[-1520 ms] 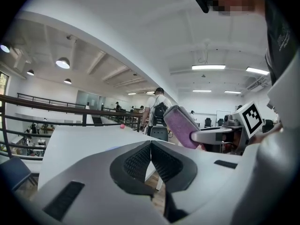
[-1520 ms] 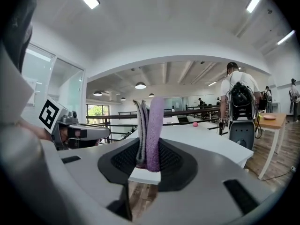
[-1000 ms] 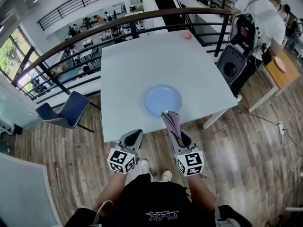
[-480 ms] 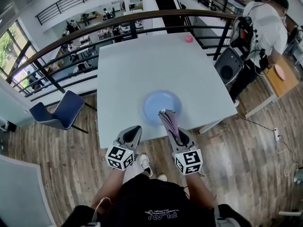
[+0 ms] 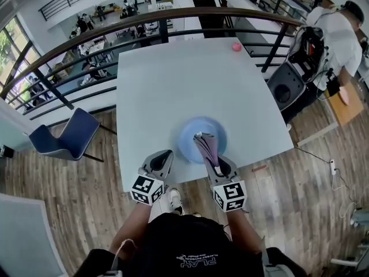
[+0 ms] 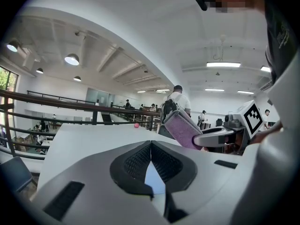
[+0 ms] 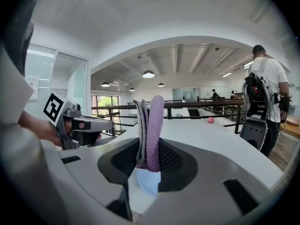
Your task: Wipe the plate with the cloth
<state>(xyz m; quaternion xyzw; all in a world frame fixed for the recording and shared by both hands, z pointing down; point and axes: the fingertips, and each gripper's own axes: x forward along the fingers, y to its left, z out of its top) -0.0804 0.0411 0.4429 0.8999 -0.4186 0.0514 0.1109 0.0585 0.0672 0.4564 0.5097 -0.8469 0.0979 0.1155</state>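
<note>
A pale blue plate [image 5: 202, 133] lies on the white table [image 5: 173, 79] near its front edge. My right gripper [image 5: 211, 153] is shut on a folded purple cloth [image 5: 206, 146], which sticks up over the plate's near rim. In the right gripper view the cloth [image 7: 150, 132] stands upright between the jaws, with the plate [image 7: 146, 181] just below and ahead. My left gripper [image 5: 162, 161] hovers at the table's front edge, left of the plate, jaws closed with nothing in them. The left gripper view shows the cloth [image 6: 182, 129] to the right and a sliver of plate [image 6: 153, 178] ahead.
A small pink ball [image 5: 236, 47] sits at the table's far right corner. A dark railing [image 5: 144, 22] runs behind the table. A blue chair [image 5: 72, 133] stands at the left. A person [image 5: 337, 39] with a backpack stands at the right beside a black speaker [image 5: 288, 85].
The view has shifted forward: the plate and table edge lie nearer to me. Both grippers keep the same pose, and the cloth's tip now overlaps the plate's near rim.
</note>
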